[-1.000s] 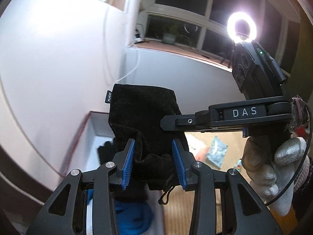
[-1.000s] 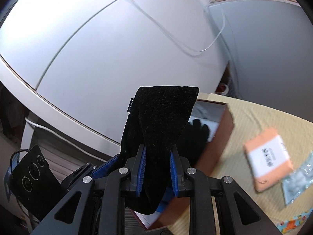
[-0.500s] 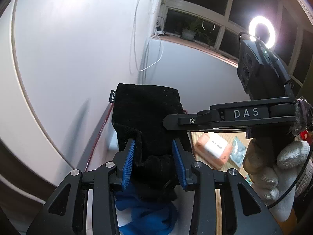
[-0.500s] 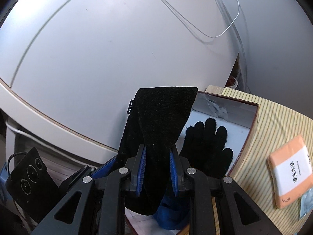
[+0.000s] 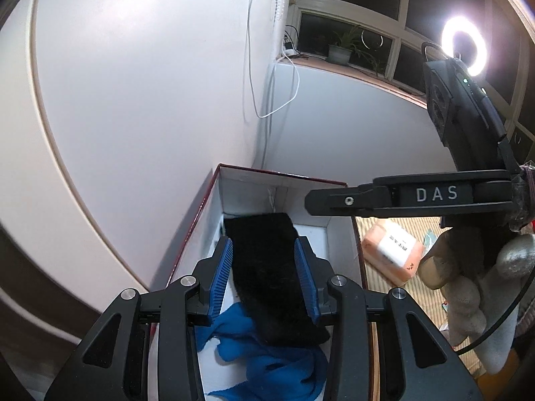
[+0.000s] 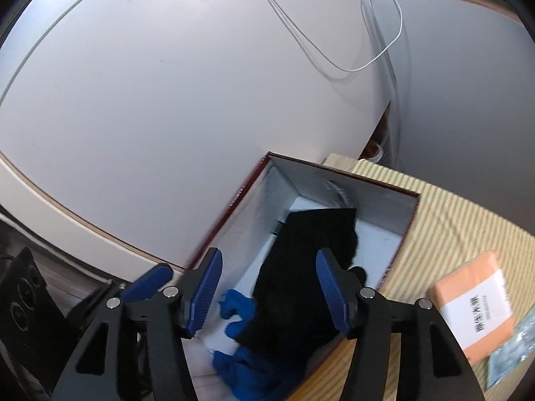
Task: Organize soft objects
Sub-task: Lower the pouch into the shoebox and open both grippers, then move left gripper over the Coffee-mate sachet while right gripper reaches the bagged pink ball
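One black velvet pouch (image 5: 267, 267) lies inside an open white-lined box (image 6: 344, 180), draped over a crumpled blue cloth (image 5: 274, 361) and a black glove (image 6: 357, 272). The left tool (image 5: 264, 277) frames the pouch between its blue pads (image 5: 220, 277); whether they pinch it is unclear. The right tool (image 6: 267, 287) is spreading its jaws, pads clear of the fabric. The box stands on a striped desk (image 6: 468, 227) against a white wall, with an orange packet (image 6: 474, 304) nearby. If the left tool lifts away without letting go, the pouch could likely drag back out or snag the cloth beneath.
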The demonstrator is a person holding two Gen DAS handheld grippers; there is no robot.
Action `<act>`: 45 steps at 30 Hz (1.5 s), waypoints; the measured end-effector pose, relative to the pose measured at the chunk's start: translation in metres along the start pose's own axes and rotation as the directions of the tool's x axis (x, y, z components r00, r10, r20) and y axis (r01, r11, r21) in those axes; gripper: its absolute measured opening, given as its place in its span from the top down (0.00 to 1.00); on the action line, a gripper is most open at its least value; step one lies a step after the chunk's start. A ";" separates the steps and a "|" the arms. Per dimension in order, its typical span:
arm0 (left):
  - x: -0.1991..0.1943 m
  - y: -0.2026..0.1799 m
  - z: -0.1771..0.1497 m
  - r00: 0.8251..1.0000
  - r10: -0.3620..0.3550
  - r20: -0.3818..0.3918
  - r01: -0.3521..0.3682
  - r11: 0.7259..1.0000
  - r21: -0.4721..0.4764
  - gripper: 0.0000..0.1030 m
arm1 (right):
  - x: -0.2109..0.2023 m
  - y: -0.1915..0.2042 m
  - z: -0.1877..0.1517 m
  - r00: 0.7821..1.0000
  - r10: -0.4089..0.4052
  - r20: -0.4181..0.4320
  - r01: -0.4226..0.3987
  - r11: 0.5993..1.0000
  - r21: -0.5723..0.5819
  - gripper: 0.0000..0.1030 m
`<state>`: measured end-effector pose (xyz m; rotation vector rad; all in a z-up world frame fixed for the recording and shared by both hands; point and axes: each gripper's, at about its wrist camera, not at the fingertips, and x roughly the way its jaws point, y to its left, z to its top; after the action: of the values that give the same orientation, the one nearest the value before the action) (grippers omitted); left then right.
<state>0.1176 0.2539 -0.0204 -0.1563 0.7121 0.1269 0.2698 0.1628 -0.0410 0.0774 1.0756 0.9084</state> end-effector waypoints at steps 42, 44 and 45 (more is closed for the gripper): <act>-0.020 -0.187 -0.157 0.929 -0.363 -0.073 0.368 0.928 0.059 0.36 | -0.312 -0.173 -0.369 0.685 -0.619 0.384 0.518 0.785 0.340 0.12; -0.016 -0.195 -0.160 0.927 -0.367 -0.084 0.373 0.925 0.070 0.36 | -0.308 -0.181 -0.370 0.690 -0.624 0.366 0.516 0.779 0.355 0.12; -0.013 -0.201 -0.162 0.926 -0.366 -0.089 0.373 0.924 0.086 0.36 | -0.304 -0.185 -0.368 0.694 -0.624 0.359 0.519 0.779 0.352 0.12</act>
<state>0.0379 0.0255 -0.1125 -0.1967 0.7473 -0.2784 0.0434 -0.2932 -0.0947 0.1257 0.6747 0.1616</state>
